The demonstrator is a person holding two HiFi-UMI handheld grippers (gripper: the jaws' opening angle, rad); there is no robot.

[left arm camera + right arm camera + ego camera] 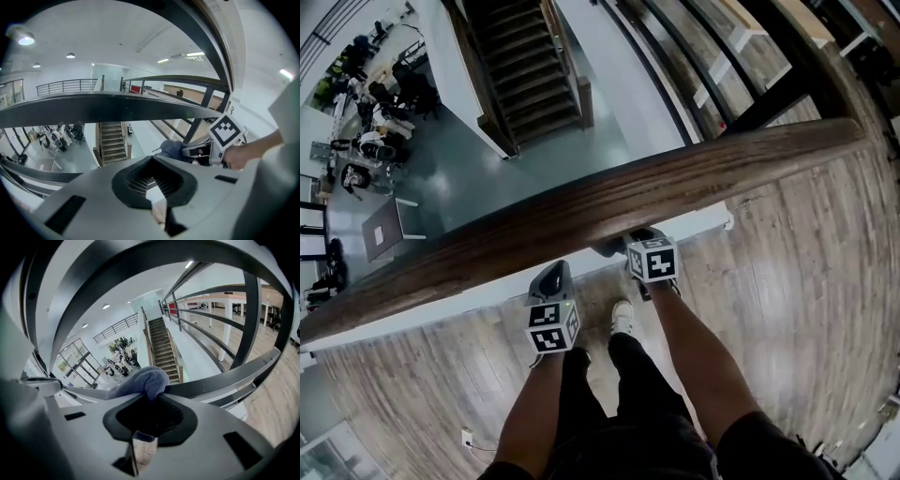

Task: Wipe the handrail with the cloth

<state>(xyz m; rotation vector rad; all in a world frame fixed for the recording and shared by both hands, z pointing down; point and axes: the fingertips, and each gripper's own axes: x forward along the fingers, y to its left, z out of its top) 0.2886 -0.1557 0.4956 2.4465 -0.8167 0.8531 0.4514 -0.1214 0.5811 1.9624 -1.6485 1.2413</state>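
Observation:
The brown wooden handrail (609,202) runs slantwise across the head view, from low left to high right. My right gripper (635,246) reaches under its near edge and is shut on a blue-grey cloth (140,380), which bulges out past the jaw tips (152,397). From the head only a dark bit of the cloth (609,248) shows below the rail. My left gripper (551,278) hangs a little left of it, just beneath the rail, jaws together with nothing between them (152,159). Its camera sees the rail's dark underside (117,108), the cloth (171,149) and the right gripper (187,151).
I stand on a wooden plank floor (787,281) at a balcony edge. Beyond the rail lies a drop to a grey lower floor (487,169) with a staircase (525,75) and desks. Dark metal railing bars (243,310) and a post run off to the right.

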